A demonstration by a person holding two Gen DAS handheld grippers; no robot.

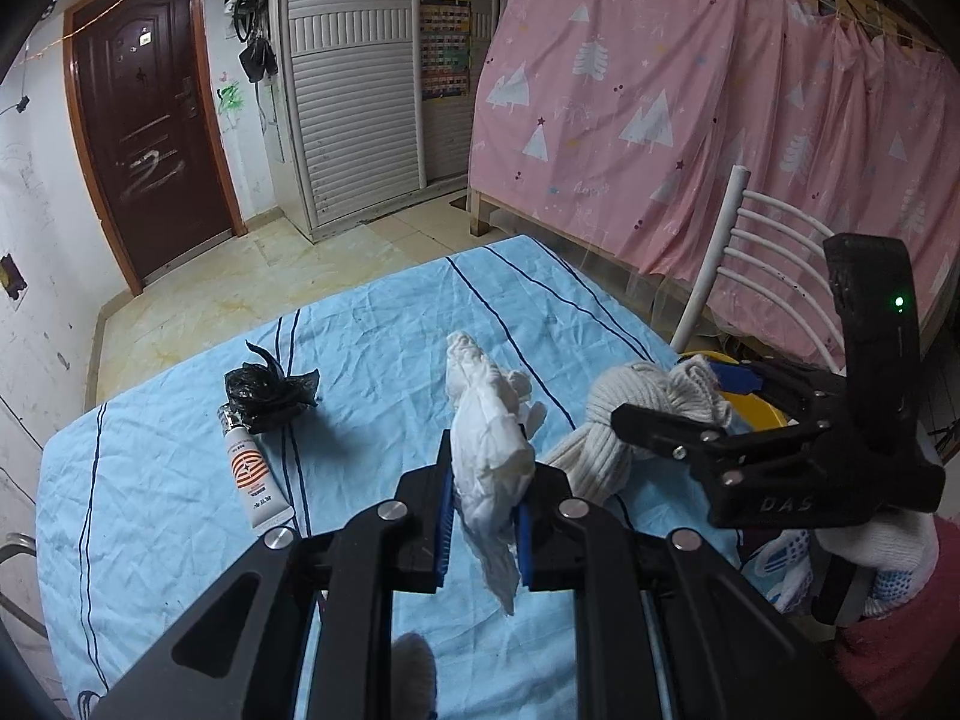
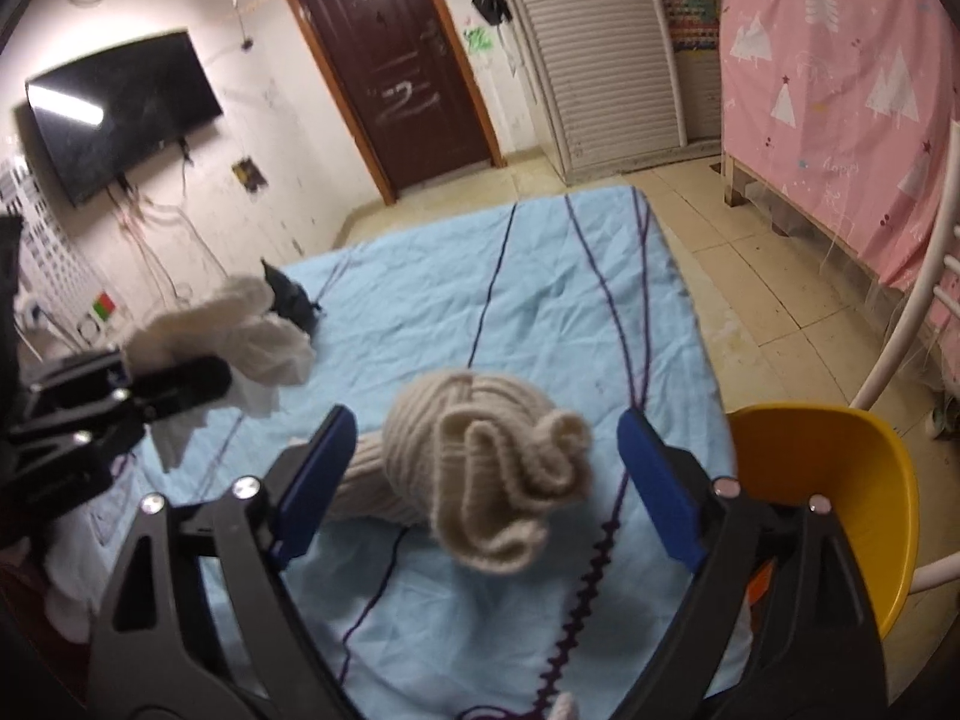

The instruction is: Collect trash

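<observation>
My left gripper [image 1: 483, 516] is shut on a crumpled white tissue [image 1: 486, 438] and holds it above the blue tablecloth [image 1: 372, 330]. The tissue also shows in the right wrist view [image 2: 252, 336], with the left gripper at the left. My right gripper [image 2: 486, 474] is open, its blue pads on either side of a balled cream knitted sock [image 2: 486, 462] that lies on the cloth; the sock also shows in the left wrist view [image 1: 624, 420]. A crumpled black plastic bag [image 1: 267, 390] and a white tube [image 1: 252, 474] lie on the table's left part.
A yellow bin [image 2: 840, 480] stands at the table's right edge, next to a white chair [image 1: 750, 252]. A pink curtain [image 1: 690, 90] hangs behind. A brown door [image 1: 150, 120] and a white wardrobe [image 1: 354, 90] are at the back. A TV [image 2: 120, 108] hangs on the wall.
</observation>
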